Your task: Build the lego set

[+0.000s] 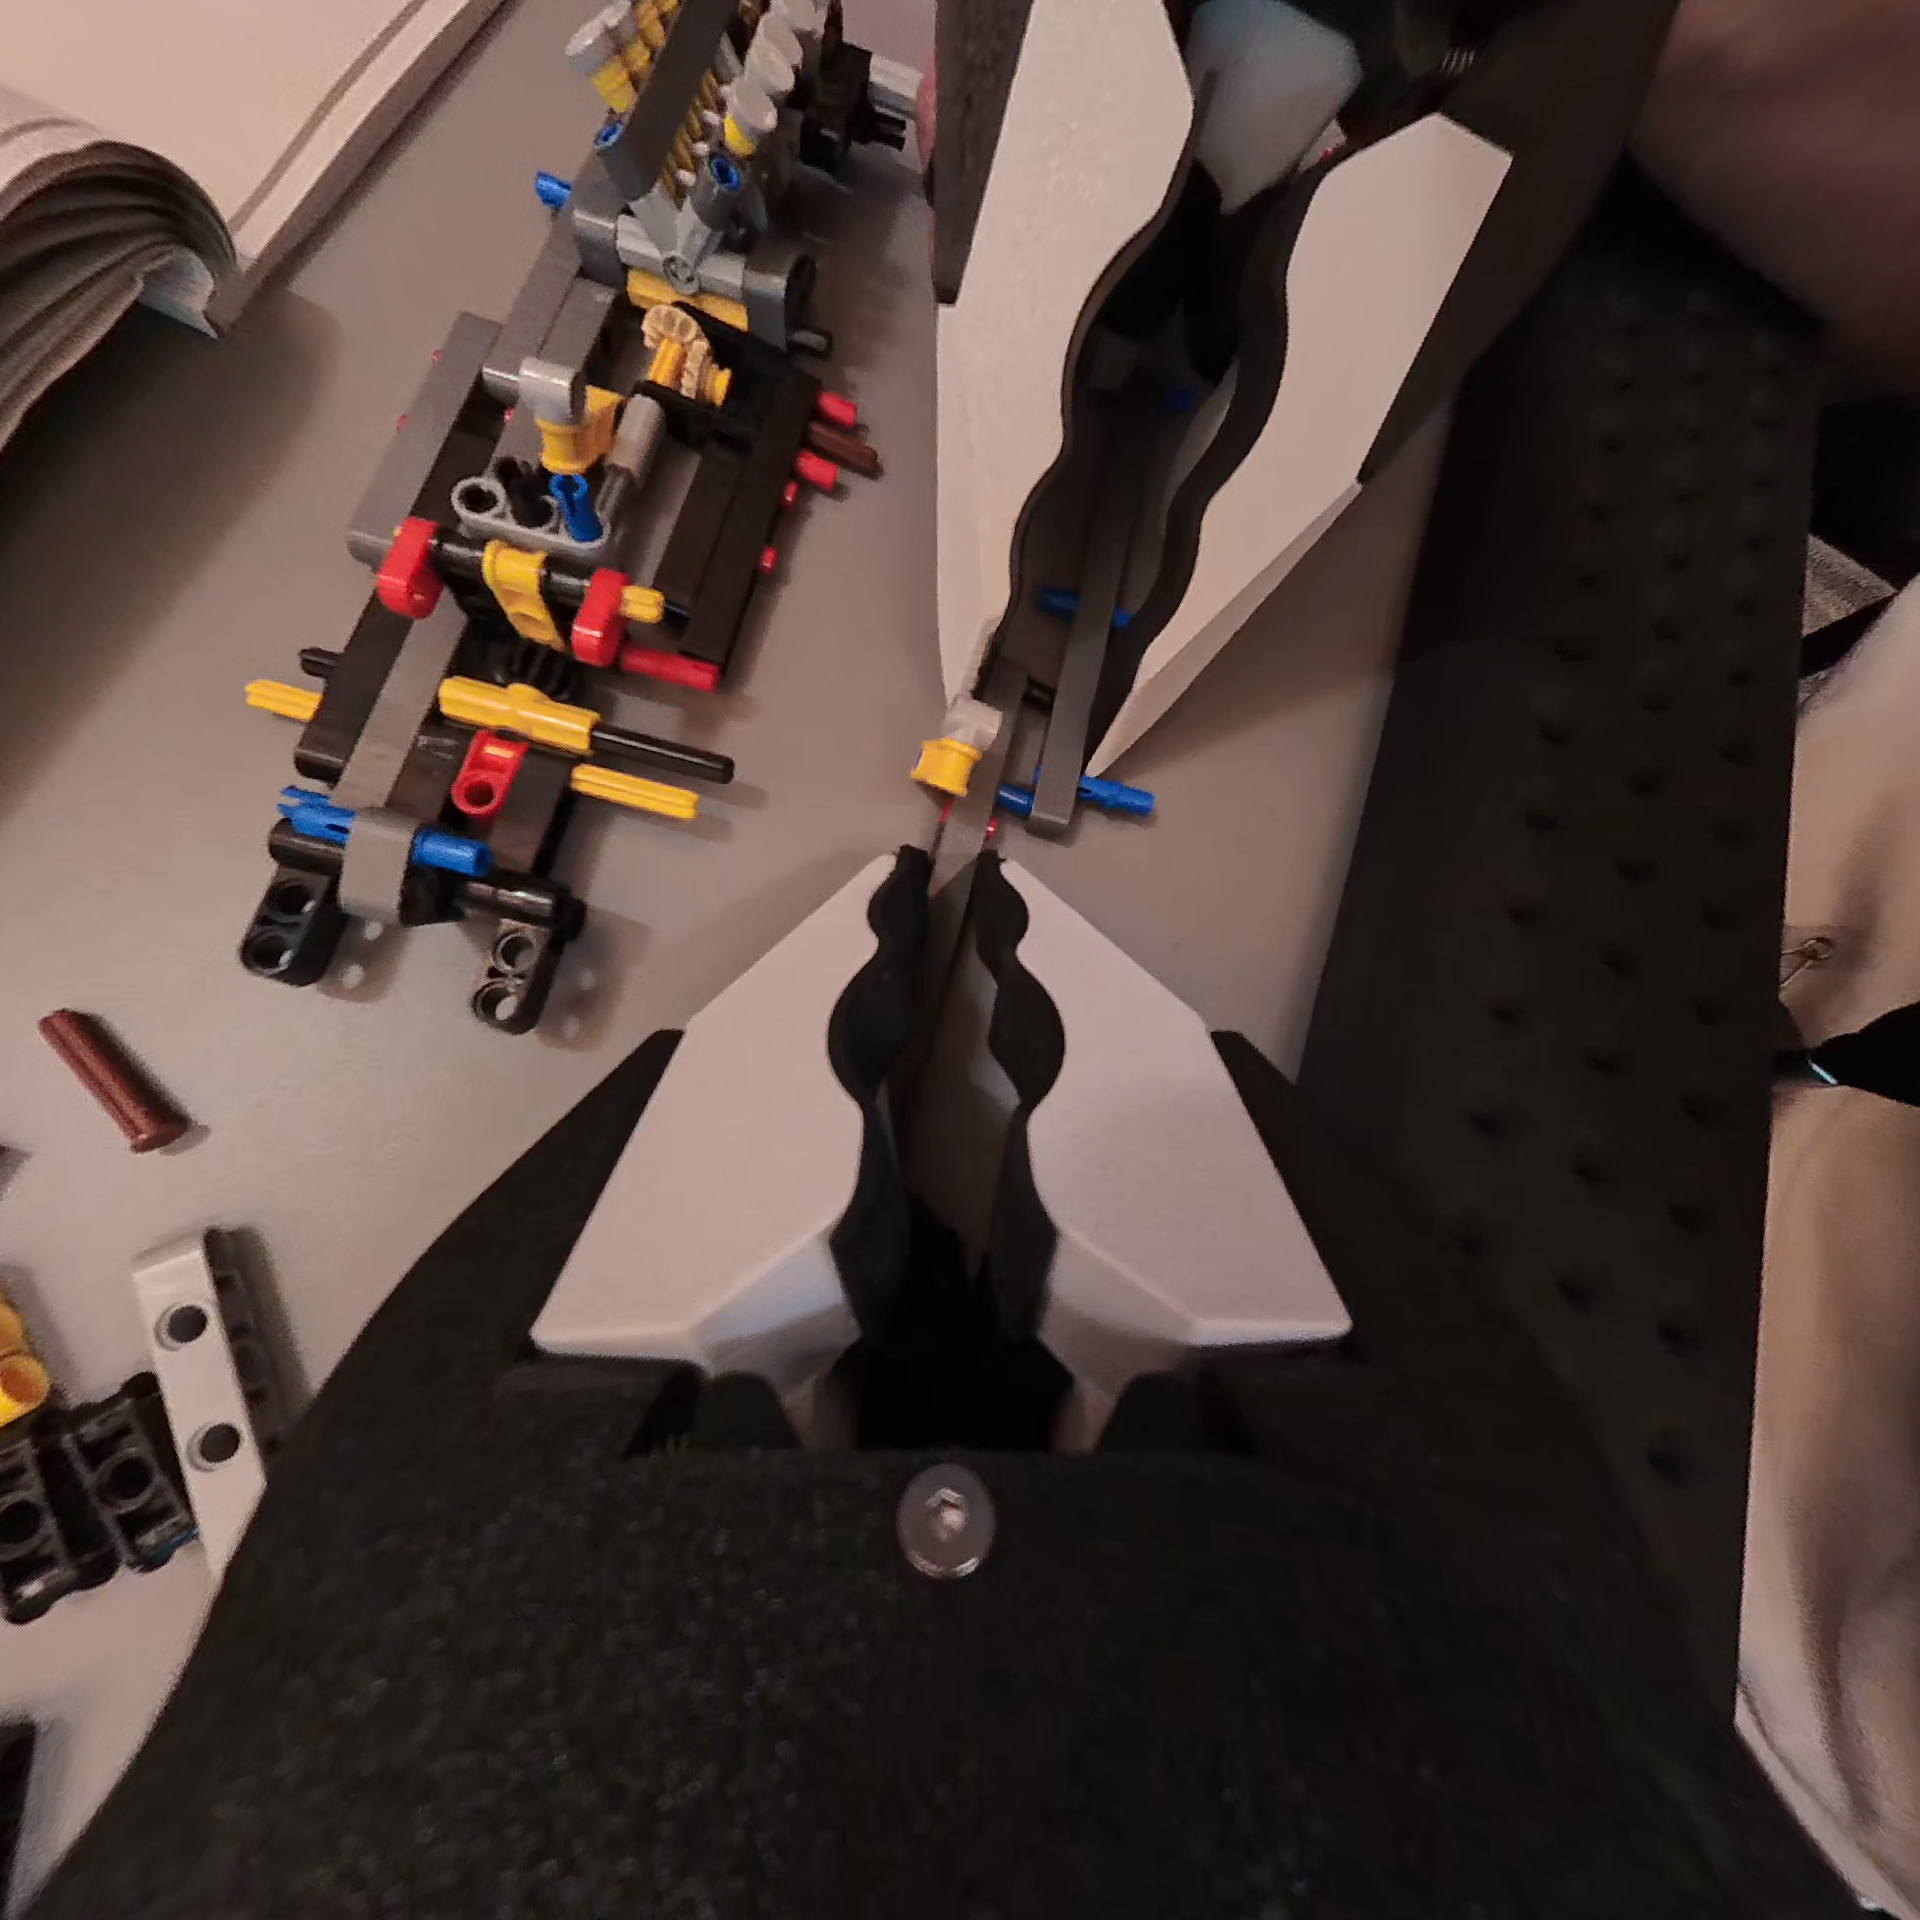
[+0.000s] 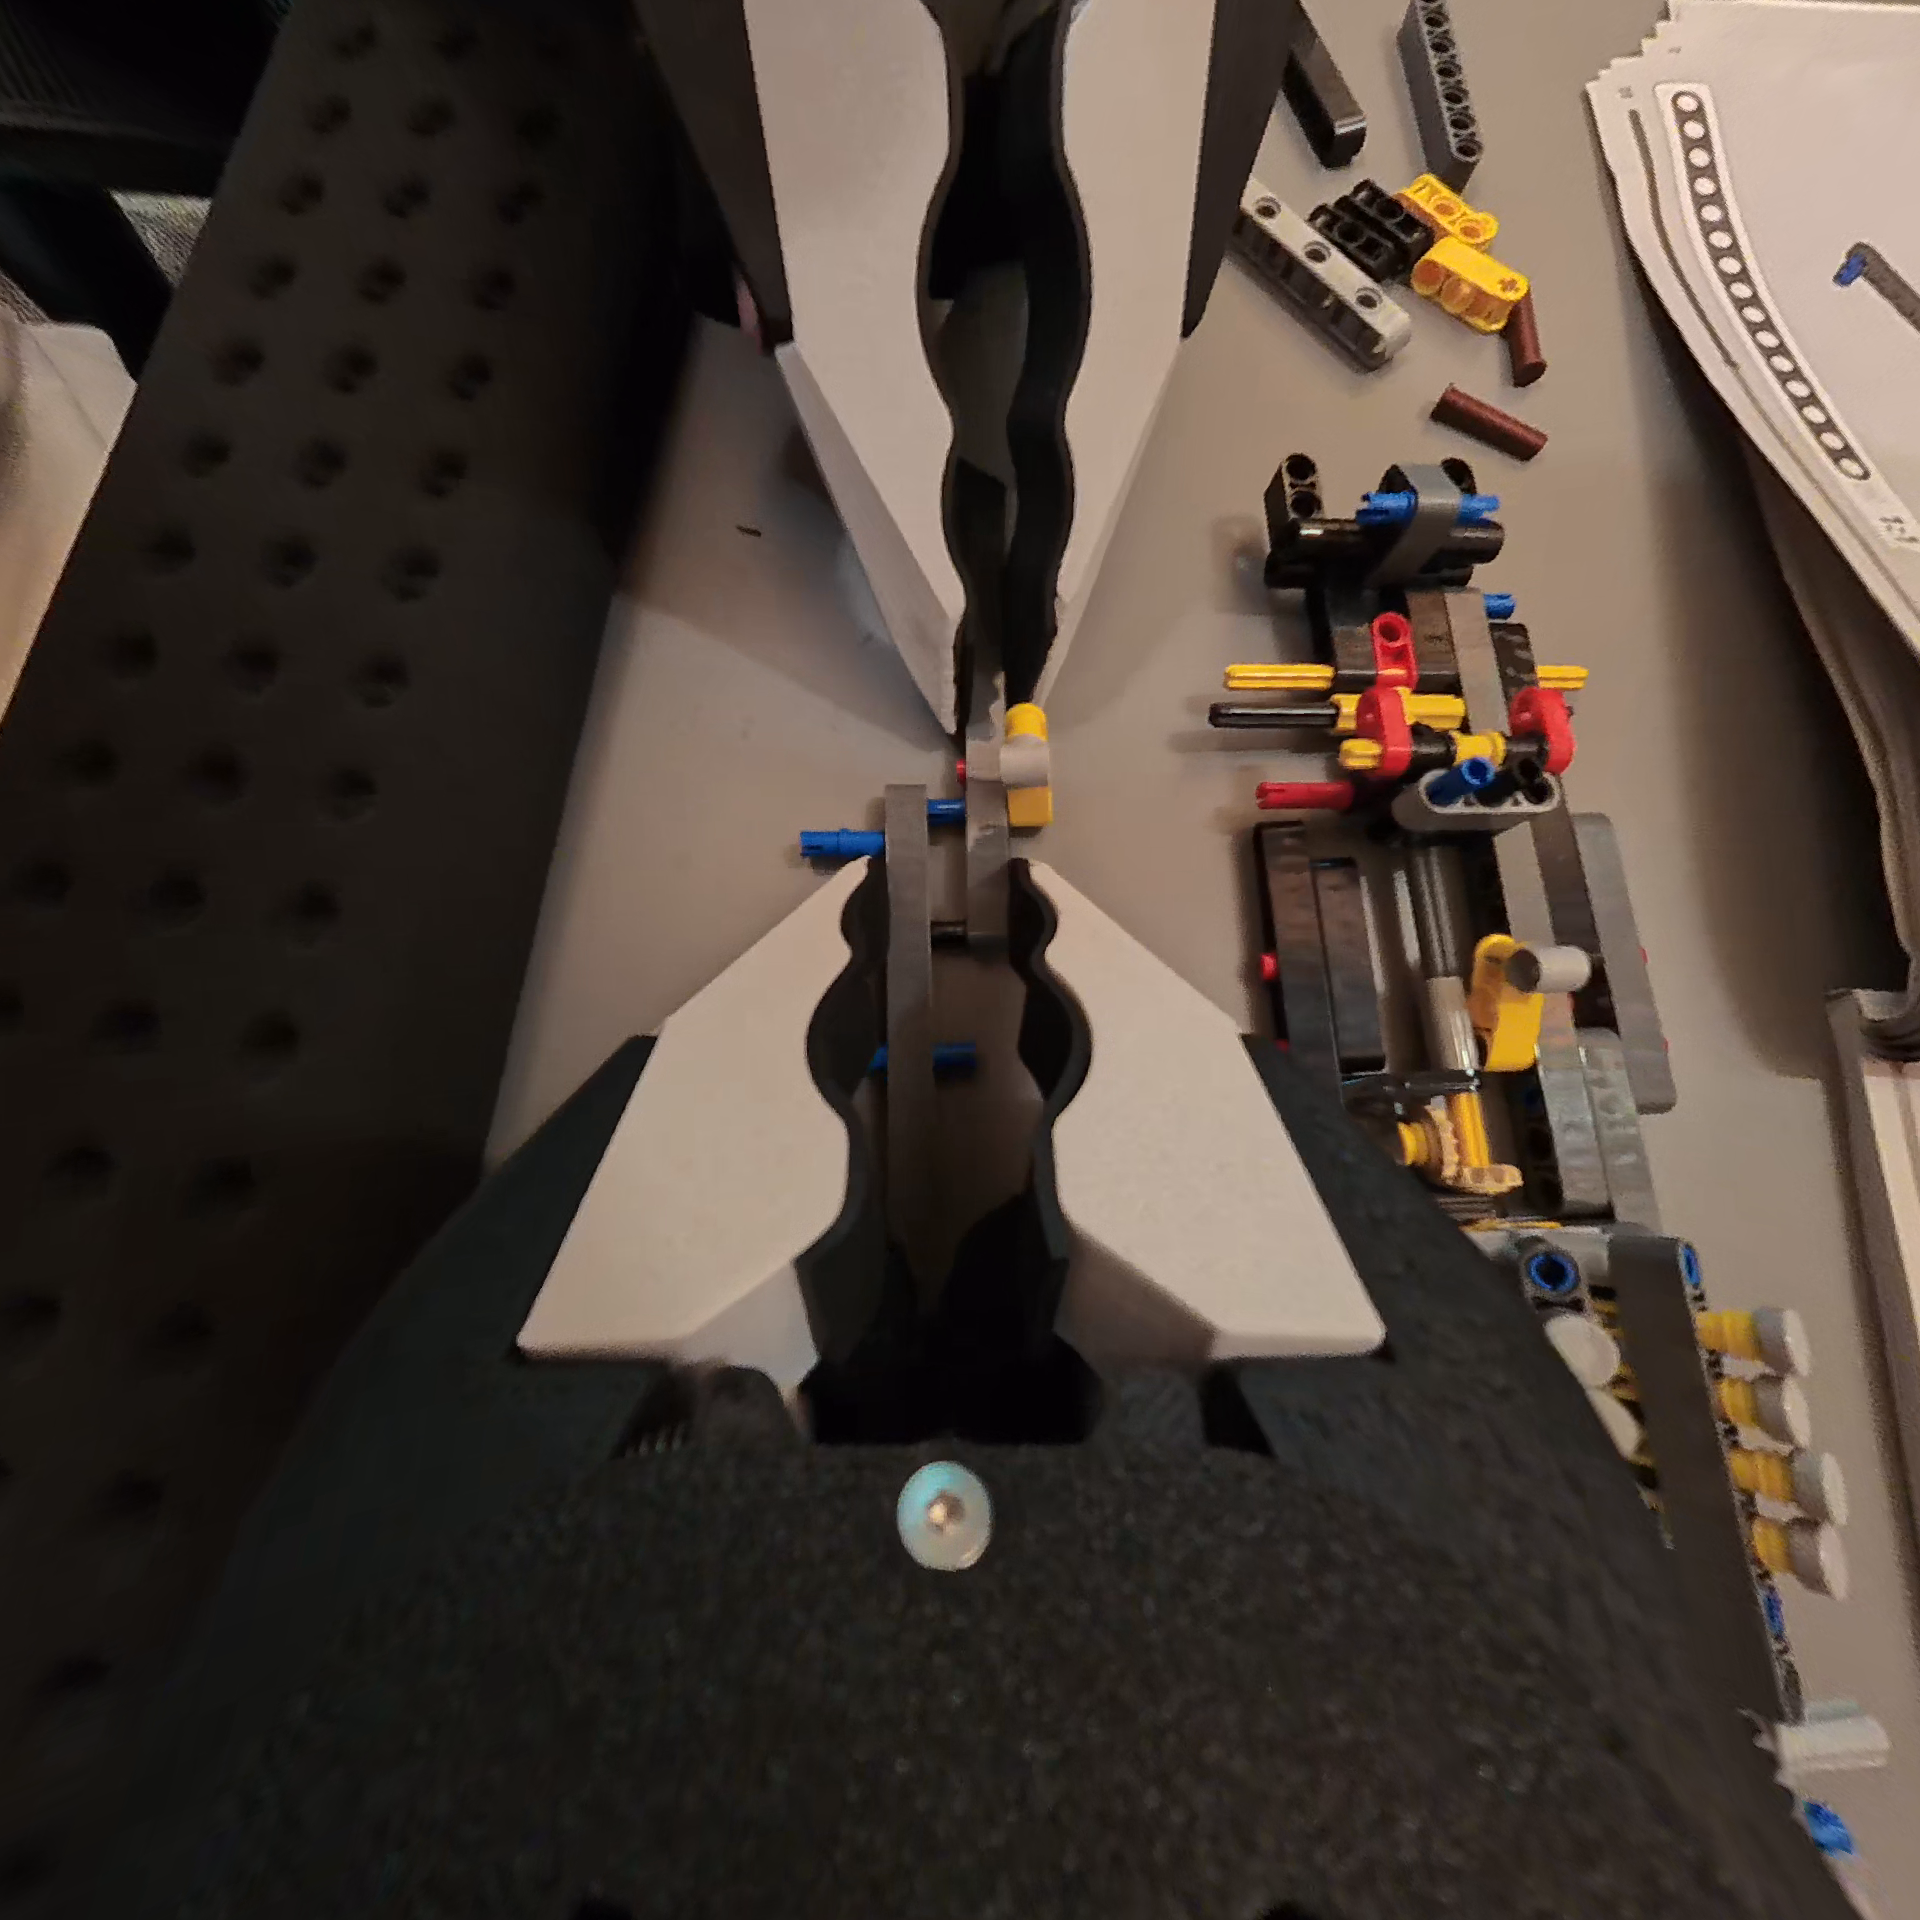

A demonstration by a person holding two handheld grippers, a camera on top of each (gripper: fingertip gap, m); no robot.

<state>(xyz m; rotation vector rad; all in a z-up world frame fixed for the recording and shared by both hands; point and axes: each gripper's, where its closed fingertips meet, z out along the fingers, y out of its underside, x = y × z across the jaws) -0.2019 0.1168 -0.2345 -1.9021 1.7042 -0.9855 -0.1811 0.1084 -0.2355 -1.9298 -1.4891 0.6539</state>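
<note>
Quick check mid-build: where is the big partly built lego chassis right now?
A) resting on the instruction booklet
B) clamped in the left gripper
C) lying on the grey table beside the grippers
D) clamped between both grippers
C: the big partly built lego chassis lies on the grey table, while the left gripper and right gripper clamp only a small grey beam subassembly.

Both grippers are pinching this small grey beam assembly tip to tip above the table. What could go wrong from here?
1. The left gripper holds the grey beam assembly only at its fingers' tips; a twist might let it slip out.
2. The yellow bush and blue pins stick out sideways between the two grippers, so squeezing closer may knock them loose.
3. The main chassis build lies close beside; swinging that way could hit it.
</note>
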